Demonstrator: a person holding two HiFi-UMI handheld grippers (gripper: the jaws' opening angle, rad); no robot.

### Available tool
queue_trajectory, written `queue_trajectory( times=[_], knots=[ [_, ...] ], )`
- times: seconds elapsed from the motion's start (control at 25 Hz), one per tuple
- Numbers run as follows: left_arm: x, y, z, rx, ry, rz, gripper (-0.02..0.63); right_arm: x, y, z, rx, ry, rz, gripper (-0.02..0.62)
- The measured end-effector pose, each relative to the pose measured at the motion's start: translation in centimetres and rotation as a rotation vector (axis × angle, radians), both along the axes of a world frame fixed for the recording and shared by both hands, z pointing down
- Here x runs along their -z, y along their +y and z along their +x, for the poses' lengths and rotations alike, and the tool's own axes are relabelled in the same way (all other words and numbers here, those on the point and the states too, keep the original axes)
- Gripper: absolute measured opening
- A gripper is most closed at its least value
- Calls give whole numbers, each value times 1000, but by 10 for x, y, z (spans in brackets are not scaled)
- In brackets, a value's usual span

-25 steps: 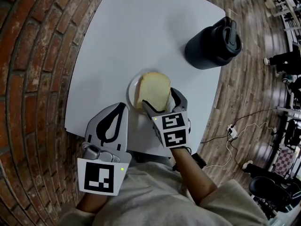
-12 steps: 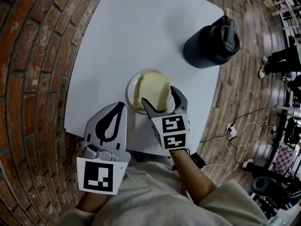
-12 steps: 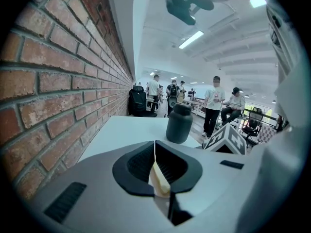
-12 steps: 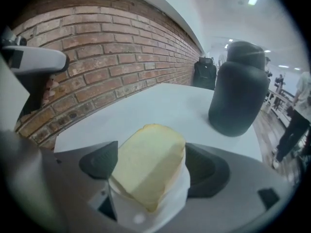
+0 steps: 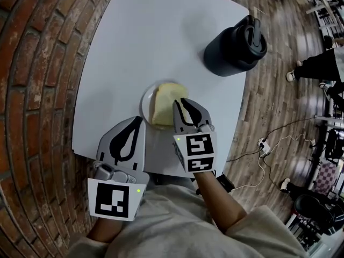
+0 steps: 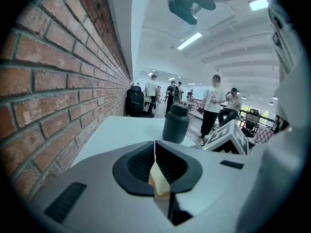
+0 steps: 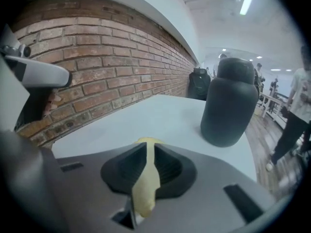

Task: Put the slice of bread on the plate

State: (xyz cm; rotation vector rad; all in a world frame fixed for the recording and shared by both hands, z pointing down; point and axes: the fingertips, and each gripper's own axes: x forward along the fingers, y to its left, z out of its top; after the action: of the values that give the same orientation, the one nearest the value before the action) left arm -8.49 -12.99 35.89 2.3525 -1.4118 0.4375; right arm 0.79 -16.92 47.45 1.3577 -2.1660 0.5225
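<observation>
Closed since the earlier frame: your rt gripper (image 5: 179, 106) fingers, then spread either side of the slice of bread (image 5: 163, 104), now pinch its 4 o'clock edge. Slice is over the plate (image 5: 144, 104), near the surface (image 5: 150, 36) front edge; can't tell if it's lifted. Lt gripper (image 5: 137, 122) at plate's 7 o'clock, fingers pressed together, nothing held. Black jug (image 5: 234, 43) at 1 o'clock, well apart.

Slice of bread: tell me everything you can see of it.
The slice of bread is pale yellow and soft-looking, with a rounded far edge. It lies over the white plate, near the front edge of the white table. The right hand-held gripper, whose jaws have just been closing, pinches the slice's near right edge between its pads.
</observation>
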Motion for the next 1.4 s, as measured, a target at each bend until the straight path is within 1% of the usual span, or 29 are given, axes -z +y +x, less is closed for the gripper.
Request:
queue_trajectory(
  times=[0.04, 0.08, 0.24, 0.48, 0.64, 0.84, 1.12, 1.4],
  knots=[
    [0, 0, 0, -1, 1, 0, 15, 1, -1, 1, -6, 0, 5, 34],
    [0, 0, 1, -3, 2, -1, 15, 2, -1, 1, -12, -4, 7, 9],
    [-1, 0, 2, -9, 1, -2, 15, 3, -2, 3, -31, -30, 5, 8],
    [-9, -3, 9, -32, -4, -11, 15, 18, -2, 4, -28, -43, 44, 8],
    [-19, -4, 18, -54, -14, -22, 15, 34, 1, 7, -26, -55, 79, 8],
    [-23, -5, 26, -72, -8, -24, 15, 57, 7, 6, -12, -82, 134, 6],
    [-2, -6, 39, -95, 7, 20, 15, 117, 18, -2, 26, -127, 270, 8],
    [41, 1, 51, -120, 29, 112, 15, 168, 35, -3, 51, -119, 372, 8]
  ],
)
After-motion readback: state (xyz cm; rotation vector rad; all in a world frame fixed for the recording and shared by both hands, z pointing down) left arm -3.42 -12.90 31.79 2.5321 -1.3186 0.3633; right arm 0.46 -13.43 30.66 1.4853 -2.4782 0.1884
